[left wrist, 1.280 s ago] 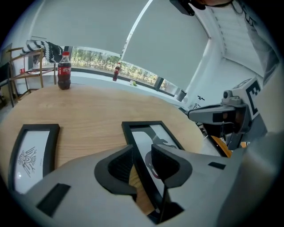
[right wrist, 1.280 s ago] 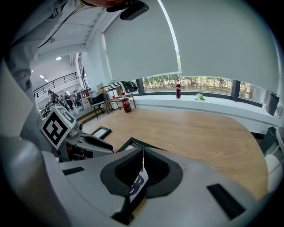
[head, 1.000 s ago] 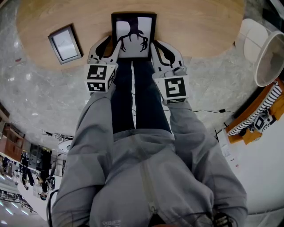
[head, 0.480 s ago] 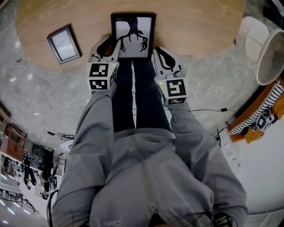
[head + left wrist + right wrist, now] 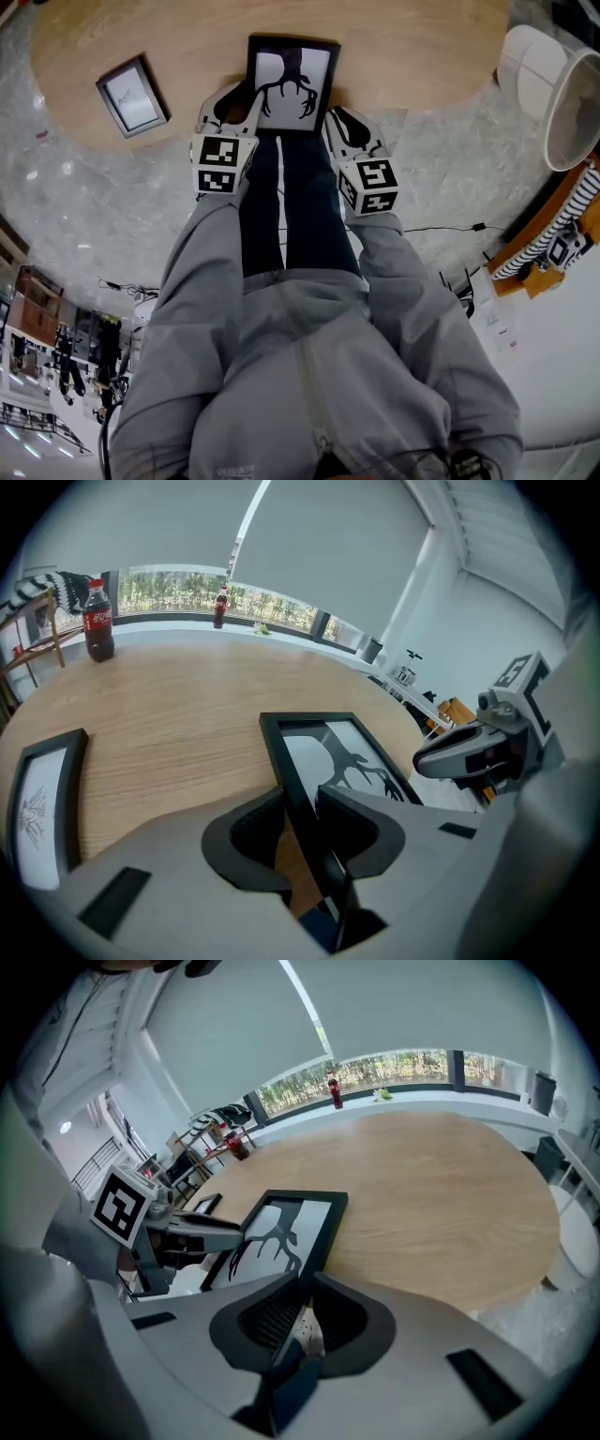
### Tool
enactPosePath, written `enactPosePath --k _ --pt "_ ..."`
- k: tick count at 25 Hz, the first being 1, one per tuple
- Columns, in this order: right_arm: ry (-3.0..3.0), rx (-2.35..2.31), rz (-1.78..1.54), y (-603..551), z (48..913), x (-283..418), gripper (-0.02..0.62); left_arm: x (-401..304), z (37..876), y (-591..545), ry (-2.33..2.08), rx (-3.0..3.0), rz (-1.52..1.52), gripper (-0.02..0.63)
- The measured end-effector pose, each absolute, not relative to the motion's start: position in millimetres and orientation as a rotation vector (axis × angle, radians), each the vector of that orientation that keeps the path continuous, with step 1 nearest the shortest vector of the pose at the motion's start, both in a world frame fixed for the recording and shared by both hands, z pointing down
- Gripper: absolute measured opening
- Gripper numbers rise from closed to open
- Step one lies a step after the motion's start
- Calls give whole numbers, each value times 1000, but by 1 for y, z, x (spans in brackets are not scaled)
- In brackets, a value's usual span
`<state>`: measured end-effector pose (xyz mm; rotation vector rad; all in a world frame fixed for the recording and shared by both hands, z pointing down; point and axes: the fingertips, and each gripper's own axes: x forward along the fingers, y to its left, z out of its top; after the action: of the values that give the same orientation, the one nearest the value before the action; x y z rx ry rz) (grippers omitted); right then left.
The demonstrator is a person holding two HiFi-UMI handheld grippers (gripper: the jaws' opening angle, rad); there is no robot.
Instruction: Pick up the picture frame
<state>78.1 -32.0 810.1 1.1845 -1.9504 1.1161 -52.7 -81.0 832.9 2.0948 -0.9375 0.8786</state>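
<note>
The picture frame (image 5: pixel 292 80), black-rimmed with a dark antler-like print, lies flat on the wooden table (image 5: pixel 422 56), its near end over the table's edge. My left gripper (image 5: pixel 246 96) straddles the frame's left rim (image 5: pixel 298 789). Its jaws are closing, with a strip of wood still showing between the left pad and the rim. My right gripper (image 5: pixel 333 114) is shut at the frame's near right corner (image 5: pixel 314 1251). Only floor and trousers show in the slit between its pads, and I cannot tell whether it touches the frame.
A smaller frame (image 5: pixel 131 94) lies to the left on the table. Two cola bottles (image 5: pixel 98 621) (image 5: pixel 220 607) stand at the far side. A white fan and seat (image 5: pixel 562 103) stand off the table's right end. My legs are right below the frame's near end.
The right gripper has rolled and drawn in toward the frame's near right corner. The left gripper has slid a little along the left rim. The frame now sits slightly turned.
</note>
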Motion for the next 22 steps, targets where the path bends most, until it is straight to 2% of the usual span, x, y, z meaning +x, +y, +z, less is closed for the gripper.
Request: enactPosePath --k 3,4,5,6,22 --pt "-1930 1202 1235 -20 815 84 39 -43 832 -76 -908 2107 899 127" --pt "-1919 1206 1293 -16 817 87 72 -40 831 -75 -901 2110 903 127" --pt "-1906 1206 1361 -11 820 89 182 -36 830 -74 -896 2112 906 127" --pt "-1894 1204 1431 -6 823 90 209 -33 829 -73 -891 2114 910 126" --pt "-1967 1133 2129 -8 867 74 221 -20 838 -66 -759 2162 964 121"
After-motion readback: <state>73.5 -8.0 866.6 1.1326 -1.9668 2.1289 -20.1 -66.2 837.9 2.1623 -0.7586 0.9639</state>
